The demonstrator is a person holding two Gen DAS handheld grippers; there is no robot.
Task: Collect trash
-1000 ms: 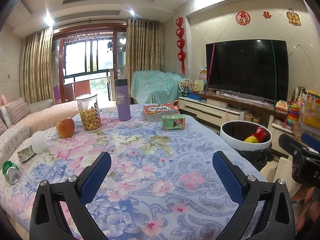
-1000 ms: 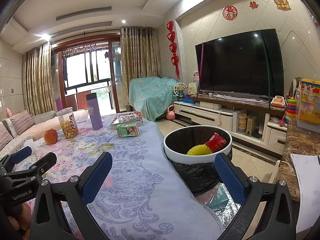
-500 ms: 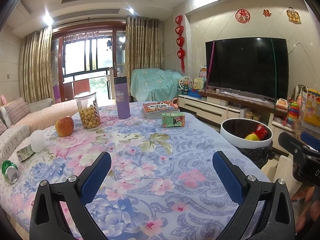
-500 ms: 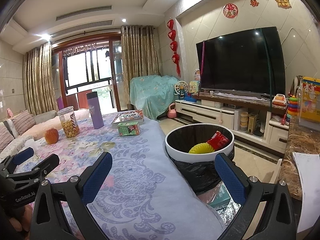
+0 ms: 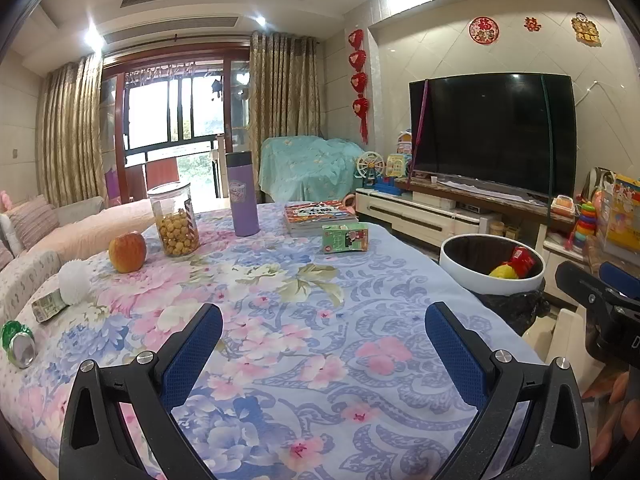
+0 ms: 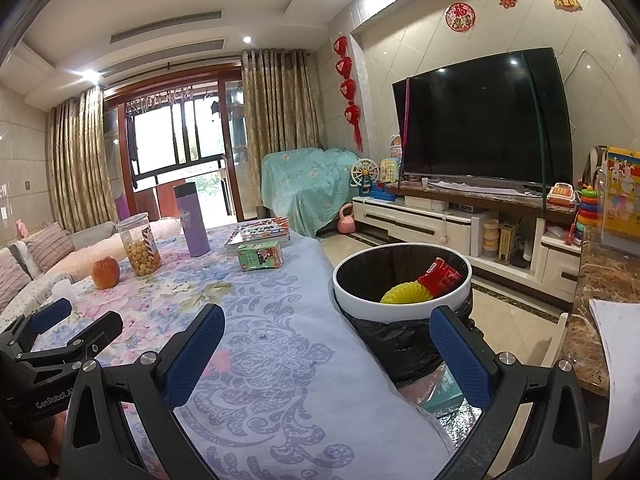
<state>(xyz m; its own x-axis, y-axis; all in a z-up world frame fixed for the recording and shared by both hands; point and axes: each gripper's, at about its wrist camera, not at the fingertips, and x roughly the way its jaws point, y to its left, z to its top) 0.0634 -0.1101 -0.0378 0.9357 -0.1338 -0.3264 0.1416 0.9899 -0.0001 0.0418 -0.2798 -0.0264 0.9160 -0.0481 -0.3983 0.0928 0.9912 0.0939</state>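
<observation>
Trash bin (image 6: 400,300) beside table, both tools gaping, empty.

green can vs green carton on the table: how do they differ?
The green can lies on its side at the table's left edge, with its silver end facing the camera; the green carton sits by the books on the far side. The can is round and metallic, the carton boxy and printed. Both are green and lie apart from either gripper.
</observation>
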